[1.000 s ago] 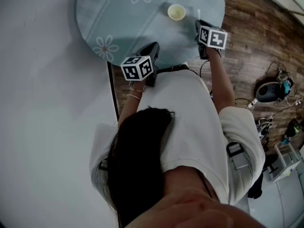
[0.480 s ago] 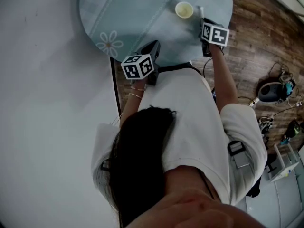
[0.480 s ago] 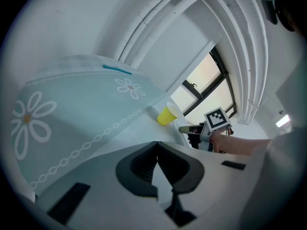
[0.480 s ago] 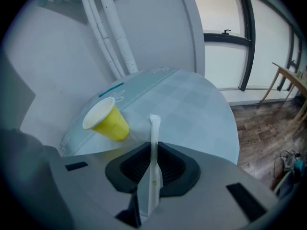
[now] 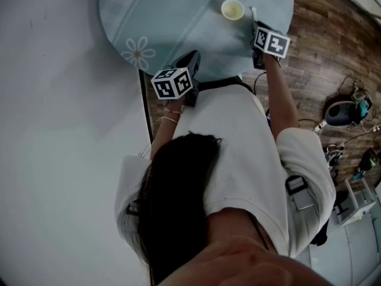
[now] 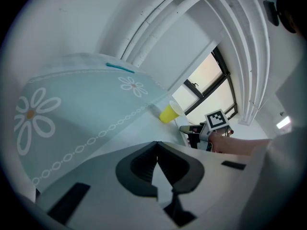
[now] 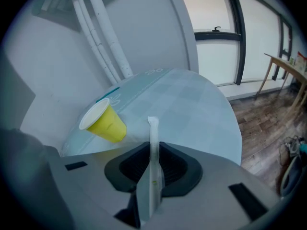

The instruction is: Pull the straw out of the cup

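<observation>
The white straw (image 7: pixel 153 128) is clear of the yellow cup (image 7: pixel 103 121). It stands up between the jaws of the right tool (image 7: pixel 153 150), which grasps it low on its length. The cup sits apart from it at about 10 o'clock in the right gripper view, on the pale blue tabletop (image 7: pixel 192 104).

Those jaws are opening with the straw between them, and that is the main risk. Once the pads let go, the thin, light straw could tip sideways and drop. The tool hangs near the tabletop's edge, so the straw could roll off onto the wooden floor (image 5: pixel 333 52). It could also fall towards the cup, which looks light enough to be knocked over.

The left tool (image 6: pixel 157 150) is clenched on nothing, at about 7 o'clock from the cup in the head view, too far away to catch anything.
</observation>
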Available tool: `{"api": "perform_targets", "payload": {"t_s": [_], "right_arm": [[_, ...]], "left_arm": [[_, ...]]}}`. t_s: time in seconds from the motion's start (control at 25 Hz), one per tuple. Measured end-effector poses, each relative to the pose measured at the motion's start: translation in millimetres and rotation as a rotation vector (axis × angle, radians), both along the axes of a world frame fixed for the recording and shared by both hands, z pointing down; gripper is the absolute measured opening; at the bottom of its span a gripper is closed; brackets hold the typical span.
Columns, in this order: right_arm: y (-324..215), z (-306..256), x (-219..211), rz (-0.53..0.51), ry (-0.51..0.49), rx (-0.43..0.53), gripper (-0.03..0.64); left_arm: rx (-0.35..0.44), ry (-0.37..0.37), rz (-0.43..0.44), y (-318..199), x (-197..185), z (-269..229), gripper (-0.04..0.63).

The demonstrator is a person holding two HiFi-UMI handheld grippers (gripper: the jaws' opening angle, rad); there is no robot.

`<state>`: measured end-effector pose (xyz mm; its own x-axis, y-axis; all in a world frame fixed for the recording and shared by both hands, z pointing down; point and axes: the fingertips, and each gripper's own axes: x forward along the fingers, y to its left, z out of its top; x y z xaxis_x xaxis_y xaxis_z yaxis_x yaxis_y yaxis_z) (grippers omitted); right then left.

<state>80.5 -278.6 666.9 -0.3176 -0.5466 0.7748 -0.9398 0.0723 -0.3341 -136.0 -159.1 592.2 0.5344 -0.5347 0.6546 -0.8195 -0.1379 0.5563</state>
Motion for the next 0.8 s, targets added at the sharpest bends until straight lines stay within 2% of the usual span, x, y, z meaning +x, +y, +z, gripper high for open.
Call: {"api": "perform_targets", "payload": {"t_s": [0.08,0.2,0.28,0.56,0.8], "right_arm": [[-1.7,-3.2,-1.7,0.018,-0.050,0.017,0.082],[-1.7,-10.3,-7.0,0.042,-0.137,0.050,0.153],[-1.6,-14.9,-6.3,0.066,-0.176,0.067,0.164],[0.9,-51.0,9.5,0.061,-0.185,0.162,0.189],[9.9,-101.4,24.3,0.037,-0.159,0.284,0.192]], "left_arm": [[0.000,0.002,0.002,0.1,0.4,0.7,0.008],[-0.004,0.012,-0.009,0.7,-1.0,1.3,0.008],[-0.003,0.017,-0.017,0.0,-2.2,1.5,0.008],[0.033,0.034,-0.006,-5.0,6.5,-6.5,0.008],[0.089,0.067,0.021,-15.2,26.1,-20.1,0.008]]}}
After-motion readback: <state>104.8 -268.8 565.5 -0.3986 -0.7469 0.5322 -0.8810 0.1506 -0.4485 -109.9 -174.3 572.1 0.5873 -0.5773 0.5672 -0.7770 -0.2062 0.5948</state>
